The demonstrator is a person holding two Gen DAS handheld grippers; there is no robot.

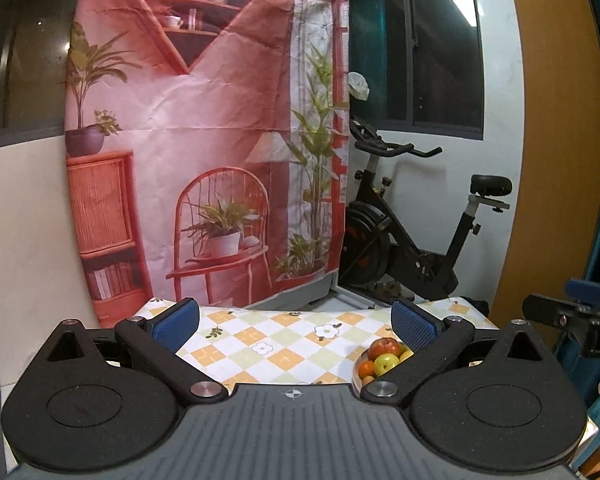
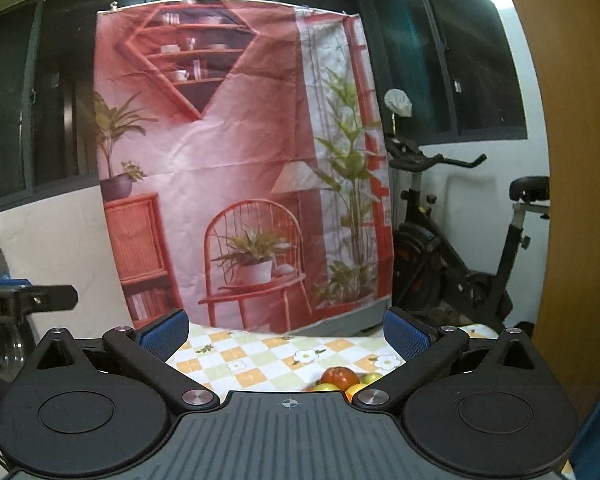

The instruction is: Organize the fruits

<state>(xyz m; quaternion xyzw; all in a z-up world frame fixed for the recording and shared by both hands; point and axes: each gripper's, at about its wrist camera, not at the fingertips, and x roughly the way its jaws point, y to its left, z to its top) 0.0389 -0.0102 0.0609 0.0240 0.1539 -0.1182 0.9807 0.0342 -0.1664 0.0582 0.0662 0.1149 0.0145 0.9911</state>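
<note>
A shallow bowl (image 1: 357, 364) of fruit sits on the checked tablecloth (image 1: 284, 344) at the right of the left wrist view. It holds a red apple (image 1: 385, 347), a yellow-green fruit (image 1: 386, 363) and a small orange (image 1: 366, 368). My left gripper (image 1: 296, 322) is open and empty, above the table, left of the bowl. In the right wrist view the red apple (image 2: 339, 376) and yellow fruits (image 2: 328, 386) peek over the gripper body. My right gripper (image 2: 286, 330) is open and empty, above the tablecloth (image 2: 260, 356).
A printed pink backdrop (image 1: 204, 140) hangs behind the table. An exercise bike (image 1: 412, 240) stands at the back right by a wooden panel (image 1: 556, 160). The right gripper shows at the right edge of the left wrist view (image 1: 580, 312).
</note>
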